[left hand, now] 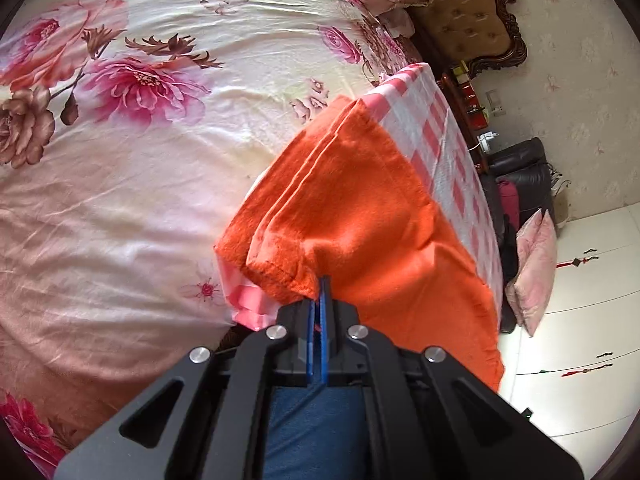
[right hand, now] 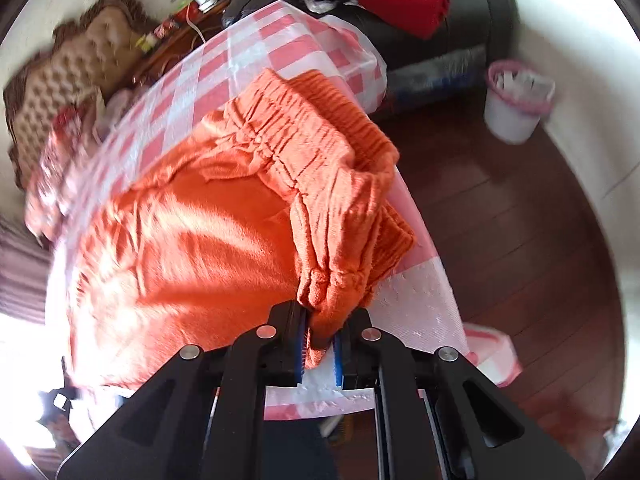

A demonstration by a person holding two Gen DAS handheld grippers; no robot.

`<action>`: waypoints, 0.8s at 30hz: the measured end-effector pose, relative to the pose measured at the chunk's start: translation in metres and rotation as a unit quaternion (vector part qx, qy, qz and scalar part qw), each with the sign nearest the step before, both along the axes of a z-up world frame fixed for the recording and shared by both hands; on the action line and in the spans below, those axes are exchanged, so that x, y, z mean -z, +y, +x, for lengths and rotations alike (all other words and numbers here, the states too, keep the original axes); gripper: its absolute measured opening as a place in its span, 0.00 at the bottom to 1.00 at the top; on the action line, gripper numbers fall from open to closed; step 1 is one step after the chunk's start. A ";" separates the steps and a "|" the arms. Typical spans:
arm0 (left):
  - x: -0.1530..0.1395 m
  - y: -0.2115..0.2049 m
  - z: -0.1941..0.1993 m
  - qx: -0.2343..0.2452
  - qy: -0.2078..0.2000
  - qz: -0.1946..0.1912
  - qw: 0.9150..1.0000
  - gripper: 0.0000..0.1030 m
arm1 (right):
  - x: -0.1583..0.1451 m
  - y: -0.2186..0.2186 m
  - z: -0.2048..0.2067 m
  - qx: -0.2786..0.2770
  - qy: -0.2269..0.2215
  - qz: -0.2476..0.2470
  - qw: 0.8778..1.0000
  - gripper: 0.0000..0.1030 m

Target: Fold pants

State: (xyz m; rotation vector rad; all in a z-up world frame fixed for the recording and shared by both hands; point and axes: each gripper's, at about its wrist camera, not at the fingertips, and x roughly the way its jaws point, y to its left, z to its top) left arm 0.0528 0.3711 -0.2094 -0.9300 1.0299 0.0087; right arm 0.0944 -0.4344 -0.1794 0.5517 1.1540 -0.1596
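Checked cloth (right hand: pixel 248 68) bears orange pants (right hand: pixel 192 232); left hand-held gripper (left hand: pixel 320 300) pinches hem, right hand-held gripper (right hand: pixel 320 340) waistband.

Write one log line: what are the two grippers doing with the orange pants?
left gripper: shut on orange pants hem | right gripper: shut on waistband | surface: pink checked cloth

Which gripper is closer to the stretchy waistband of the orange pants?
Right. The right gripper pinches the waistband itself; the left gripper pinches a leg hem.
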 end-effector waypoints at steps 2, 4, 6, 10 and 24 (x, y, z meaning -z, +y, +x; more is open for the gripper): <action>0.003 0.000 0.000 0.002 -0.001 0.007 1.000 0.02 | -0.004 0.012 0.003 -0.019 0.008 -0.041 0.999 0.08; 0.003 -0.001 -0.001 0.008 -0.004 0.016 1.000 0.05 | -0.008 0.027 0.007 -0.045 0.016 -0.098 0.994 0.08; 0.000 0.001 -0.002 0.012 -0.018 0.014 1.000 0.09 | -0.009 0.042 0.010 -0.069 0.025 -0.155 0.985 0.08; -0.008 0.015 -0.006 -0.009 -0.037 -0.001 0.999 0.48 | -0.008 0.072 0.016 -0.103 0.043 -0.254 0.961 0.08; -0.039 -0.002 0.072 0.100 -0.036 0.192 0.976 0.27 | -0.006 0.083 0.015 -0.108 0.040 -0.294 0.949 0.14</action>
